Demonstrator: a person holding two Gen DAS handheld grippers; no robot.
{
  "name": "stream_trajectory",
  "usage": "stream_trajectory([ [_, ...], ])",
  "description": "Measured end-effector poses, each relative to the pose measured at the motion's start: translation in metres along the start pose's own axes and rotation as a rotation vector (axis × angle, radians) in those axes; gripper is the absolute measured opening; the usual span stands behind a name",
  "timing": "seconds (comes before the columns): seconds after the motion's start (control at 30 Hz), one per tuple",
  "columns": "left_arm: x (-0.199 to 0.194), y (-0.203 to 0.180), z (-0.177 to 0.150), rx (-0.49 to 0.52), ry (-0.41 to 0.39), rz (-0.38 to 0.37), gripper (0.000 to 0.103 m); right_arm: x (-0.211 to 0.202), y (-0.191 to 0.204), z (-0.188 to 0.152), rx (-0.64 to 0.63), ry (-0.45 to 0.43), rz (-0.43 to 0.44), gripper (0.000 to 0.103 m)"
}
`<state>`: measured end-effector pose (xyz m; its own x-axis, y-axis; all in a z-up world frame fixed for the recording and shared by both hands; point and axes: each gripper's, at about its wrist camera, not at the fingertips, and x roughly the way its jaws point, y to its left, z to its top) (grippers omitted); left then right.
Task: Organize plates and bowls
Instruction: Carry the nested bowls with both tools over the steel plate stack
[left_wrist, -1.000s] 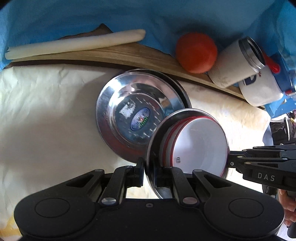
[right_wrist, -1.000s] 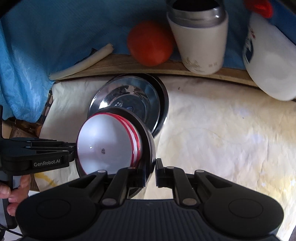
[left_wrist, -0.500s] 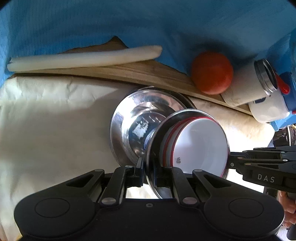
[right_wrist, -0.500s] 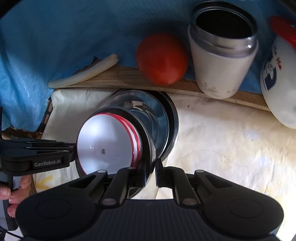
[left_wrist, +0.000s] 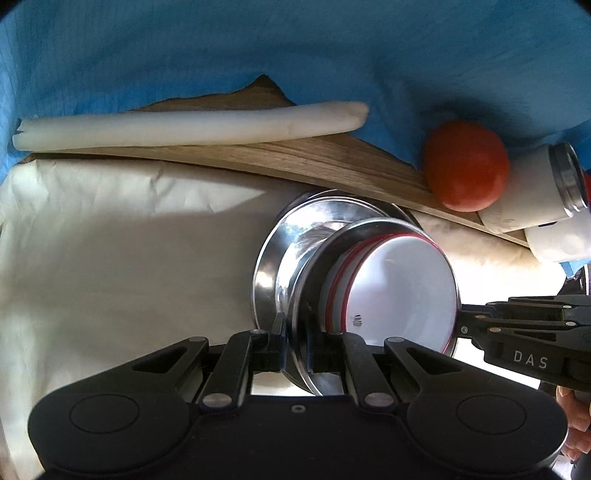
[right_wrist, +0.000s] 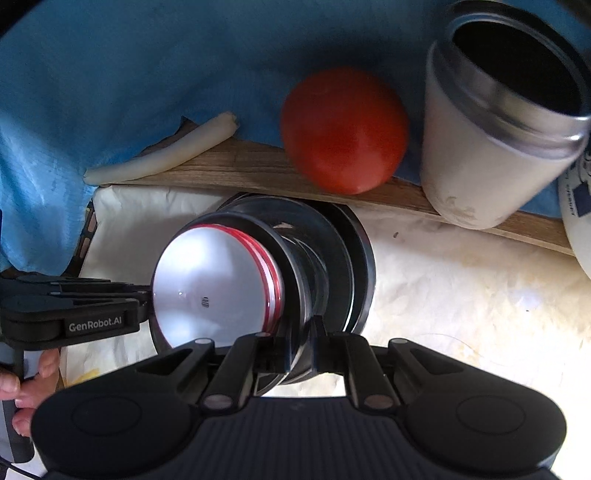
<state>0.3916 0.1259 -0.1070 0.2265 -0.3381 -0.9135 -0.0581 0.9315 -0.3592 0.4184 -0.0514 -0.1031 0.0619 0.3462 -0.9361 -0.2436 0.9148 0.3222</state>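
- Left wrist view: left gripper is clamping steel plate rim; white bowls are sitting inside.
- Right gripper is pinching the opposite rim, stack tilting edge-on above steel dish.

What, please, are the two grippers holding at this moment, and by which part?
Both hold the steel plate carrying the white bowls, by opposite rim edges.
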Motion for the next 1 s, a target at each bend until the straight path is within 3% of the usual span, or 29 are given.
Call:
stream_trajectory([
  [1.0,0.0091,-0.0046,0.0102,0.006,-0.005,0.004,0.008,0.0042,-0.0073,0.0056,0.011,-0.008,-0.014,0.010],
])
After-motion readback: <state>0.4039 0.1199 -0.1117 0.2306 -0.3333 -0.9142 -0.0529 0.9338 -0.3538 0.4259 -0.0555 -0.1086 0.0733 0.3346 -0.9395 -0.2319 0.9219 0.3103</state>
